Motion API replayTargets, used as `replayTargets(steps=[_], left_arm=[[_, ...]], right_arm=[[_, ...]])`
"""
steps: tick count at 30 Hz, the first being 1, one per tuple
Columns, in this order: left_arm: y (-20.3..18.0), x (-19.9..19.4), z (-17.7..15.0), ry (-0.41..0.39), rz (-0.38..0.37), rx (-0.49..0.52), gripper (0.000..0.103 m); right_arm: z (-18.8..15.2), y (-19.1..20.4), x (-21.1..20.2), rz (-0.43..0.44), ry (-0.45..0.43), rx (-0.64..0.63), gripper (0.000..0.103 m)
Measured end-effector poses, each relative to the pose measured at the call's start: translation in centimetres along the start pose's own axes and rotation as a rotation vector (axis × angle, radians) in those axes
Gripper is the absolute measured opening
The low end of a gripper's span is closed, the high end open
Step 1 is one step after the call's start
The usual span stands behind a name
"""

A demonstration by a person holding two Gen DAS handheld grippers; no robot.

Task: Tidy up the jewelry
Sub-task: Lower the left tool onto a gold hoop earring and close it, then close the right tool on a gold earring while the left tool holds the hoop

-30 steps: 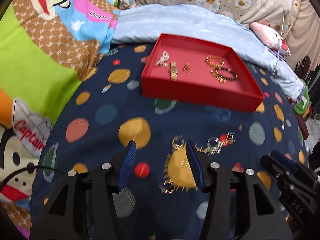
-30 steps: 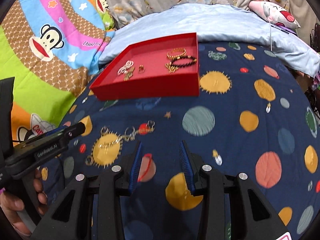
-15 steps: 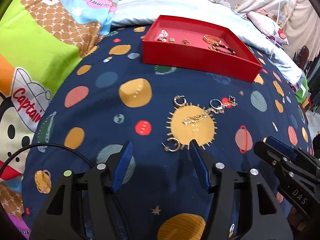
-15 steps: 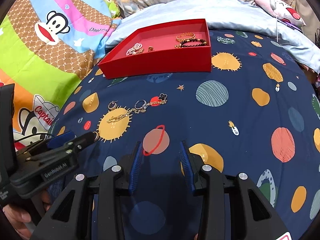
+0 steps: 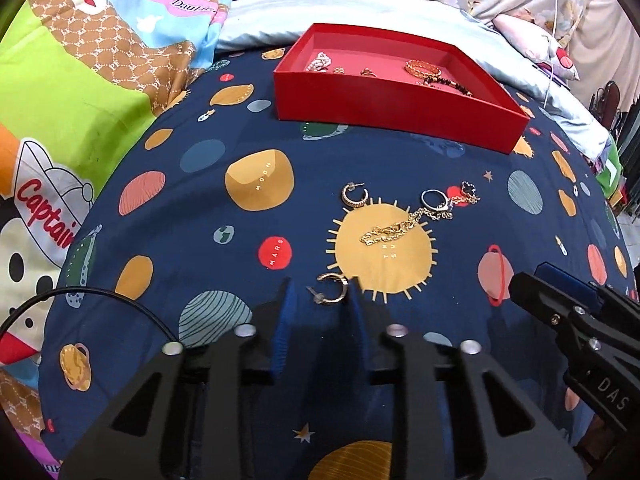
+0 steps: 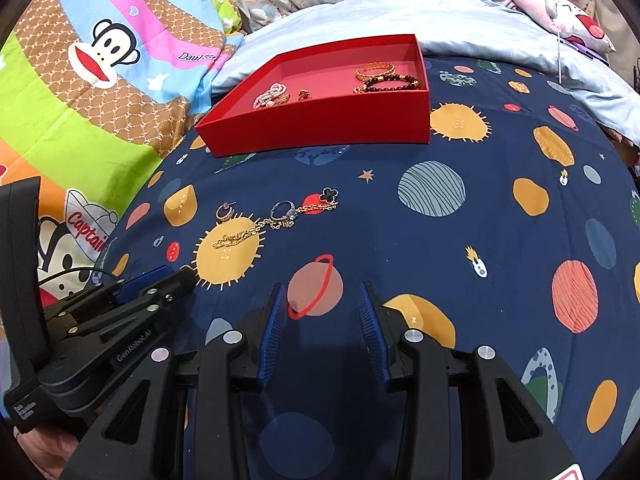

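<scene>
While the left tool (image 5: 320, 296) points steeply down at the bed, low in the middle of its frame, its jaws have just been closing and now clamp a gold hoop earring (image 5: 331, 294) between the blue pads. Just beyond, on a yellow sun print of the navy planet bedspread (image 5: 192, 208), lie a gold chain (image 5: 394, 229), a second hoop earring (image 5: 354, 196), a silver ring (image 5: 434, 199) and a black clover charm (image 5: 469, 191). At lower centre of its own frame, the right tool (image 6: 324, 300) hangs with jaws apart and nothing between them. Farther back, in the upper middle of both frames, a red tray (image 5: 400, 110) rests on the bedspread, holding a gold bangle (image 5: 420, 68), a dark beaded bracelet (image 5: 448, 84) and a pale pearl piece (image 5: 318, 62).
</scene>
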State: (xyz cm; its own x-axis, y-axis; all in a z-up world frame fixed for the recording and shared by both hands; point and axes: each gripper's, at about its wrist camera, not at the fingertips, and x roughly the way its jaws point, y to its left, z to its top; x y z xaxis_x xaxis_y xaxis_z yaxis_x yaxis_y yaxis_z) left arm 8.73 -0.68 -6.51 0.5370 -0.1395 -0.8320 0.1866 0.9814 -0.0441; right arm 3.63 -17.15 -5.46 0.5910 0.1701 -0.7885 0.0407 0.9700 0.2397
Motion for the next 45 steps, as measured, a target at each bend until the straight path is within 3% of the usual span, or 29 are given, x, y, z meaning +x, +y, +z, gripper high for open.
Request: replayTargets(steps=[17, 37, 45], left_arm=[[1.7, -1.0, 1.7, -0.008, -0.03, -0.04, 0.016], [2.1, -0.4, 2.2, -0.008, -0.033, -0.043, 0.016], [2.1, -0.7, 2.2, -0.013, -0.037, -0.044, 0.016]], right_arm=[[4.5, 3.0, 4.1, 0.037, 0.007, -0.084, 0.034], [5.2, 3.1, 6.0, 0.02, 0.017, -0.117, 0.007], [5.4, 2.7, 5.1, 0.024, -0.003, -0.1, 0.003]])
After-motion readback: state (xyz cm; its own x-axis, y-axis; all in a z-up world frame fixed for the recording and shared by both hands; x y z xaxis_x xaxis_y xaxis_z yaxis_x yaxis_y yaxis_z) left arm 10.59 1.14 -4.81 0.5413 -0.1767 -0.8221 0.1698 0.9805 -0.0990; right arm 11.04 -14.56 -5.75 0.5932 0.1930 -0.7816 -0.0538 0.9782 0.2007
